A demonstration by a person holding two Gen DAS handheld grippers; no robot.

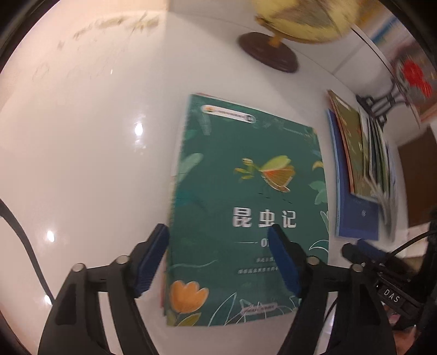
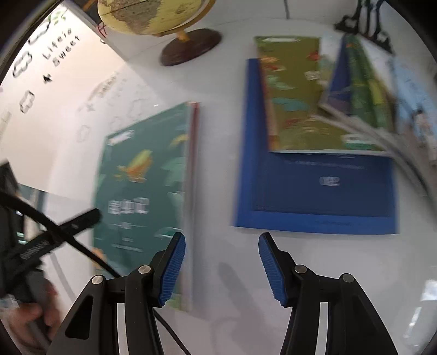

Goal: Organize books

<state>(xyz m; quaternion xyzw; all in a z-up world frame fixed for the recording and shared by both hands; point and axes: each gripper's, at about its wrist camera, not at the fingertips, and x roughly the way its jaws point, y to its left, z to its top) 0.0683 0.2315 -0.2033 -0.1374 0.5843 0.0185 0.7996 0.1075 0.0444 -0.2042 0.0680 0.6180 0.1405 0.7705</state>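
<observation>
A green book with an insect and white characters on its cover [image 1: 245, 207] lies flat on the white table, on top of a book with a red edge [image 2: 195, 163]. My left gripper [image 1: 218, 230] hangs open over its lower half, the left finger at the book's left edge and the right finger over the cover. To the right lies a blue book [image 2: 314, 191] with an olive book [image 2: 295, 103] and several fanned books on top. My right gripper [image 2: 221, 237] is open over the bare table between the green book [image 2: 144, 185] and the blue one, with nothing between its pads.
A yellow globe [image 2: 147, 13] on a dark round base [image 1: 267, 52] stands at the back. A black metal stand [image 1: 379, 103] sits behind the fanned pile. A wall with lettering [image 2: 60, 46] runs along the left. A hand [image 2: 30, 319] holds the other gripper at lower left.
</observation>
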